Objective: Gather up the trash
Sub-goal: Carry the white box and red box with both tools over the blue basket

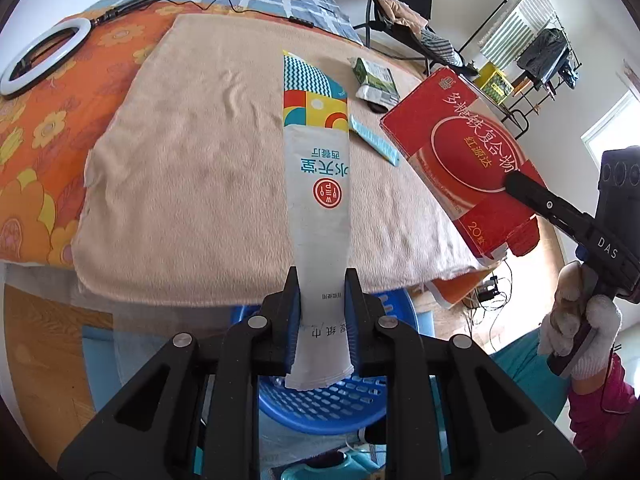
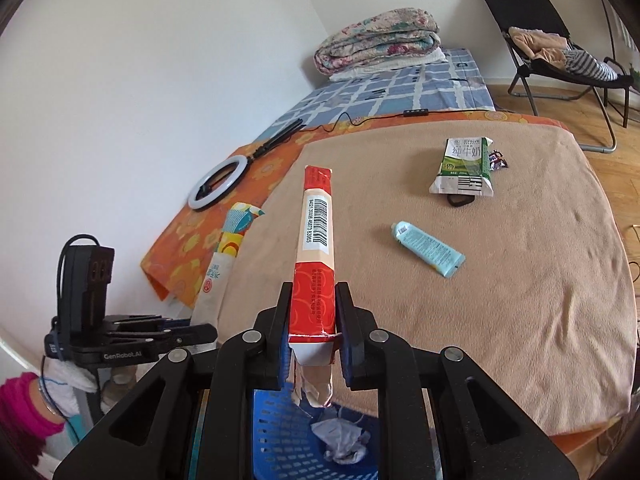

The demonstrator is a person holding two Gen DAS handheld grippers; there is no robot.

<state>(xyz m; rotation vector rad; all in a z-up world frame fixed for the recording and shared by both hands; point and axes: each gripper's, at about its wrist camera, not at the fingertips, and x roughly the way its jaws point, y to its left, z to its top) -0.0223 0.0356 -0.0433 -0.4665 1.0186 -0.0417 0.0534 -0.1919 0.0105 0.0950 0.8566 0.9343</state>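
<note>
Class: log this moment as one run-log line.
left gripper: shut on wet-wipe packet | right gripper: shut on red box | both above blue basket

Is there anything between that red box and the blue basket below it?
Nothing visible. The right gripper holds the red box right above the blue basket, whose opening shows only crumpled paper inside.

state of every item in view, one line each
left gripper: shut on wet-wipe packet
wet-wipe packet: held, off the blanket
right gripper: shut on red medicine box
red medicine box: held, end flap torn open
milk carton: flattened, lying on blanket
blue tube: lying flat
blue basket: holds crumpled paper
</note>
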